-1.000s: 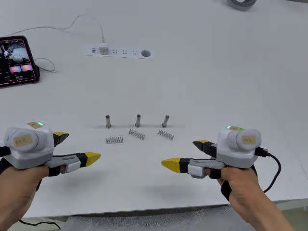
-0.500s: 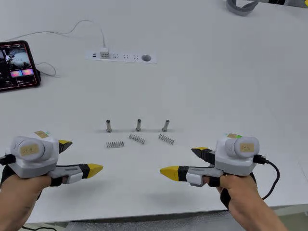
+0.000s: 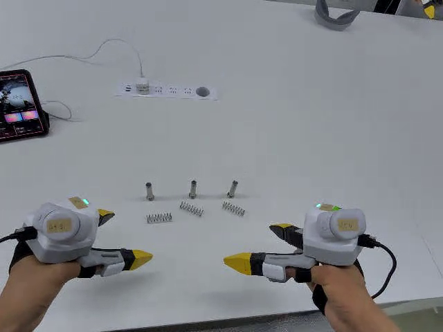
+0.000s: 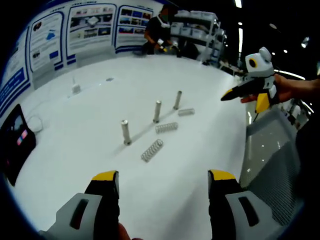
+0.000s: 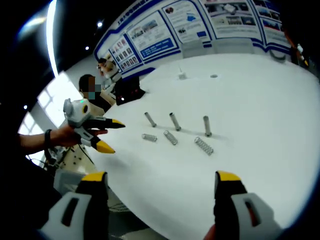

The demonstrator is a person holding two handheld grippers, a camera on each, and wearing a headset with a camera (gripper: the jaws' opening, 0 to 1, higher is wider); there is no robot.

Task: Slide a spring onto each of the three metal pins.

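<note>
The left pin (image 3: 149, 191), middle pin (image 3: 193, 188) and right pin (image 3: 232, 188) stand upright in a row across the middle of the desk (image 3: 311, 145). Just nearer than each one a spring lies flat on its side: the left spring (image 3: 159, 218), middle spring (image 3: 191, 208) and right spring (image 3: 233, 208). Each is apart from its pin, so none is threaded yet. The pairing looks deliberate, with every spring a short lift from the pin it is meant for.

The left tongs (image 3: 124, 236) and right tongs (image 3: 257, 243) hover by the desk's near edge, one to each side of the row, tips pointing inward. Both are spread wide and hold nothing; each gripper view shows its yellow-tipped jaws well apart. Held so, they seem ready to take a spring, and the work appears to be at its start. A power strip (image 3: 166, 90) and a tablet (image 3: 17, 104) lie at the far left, well apart from the row.
</note>
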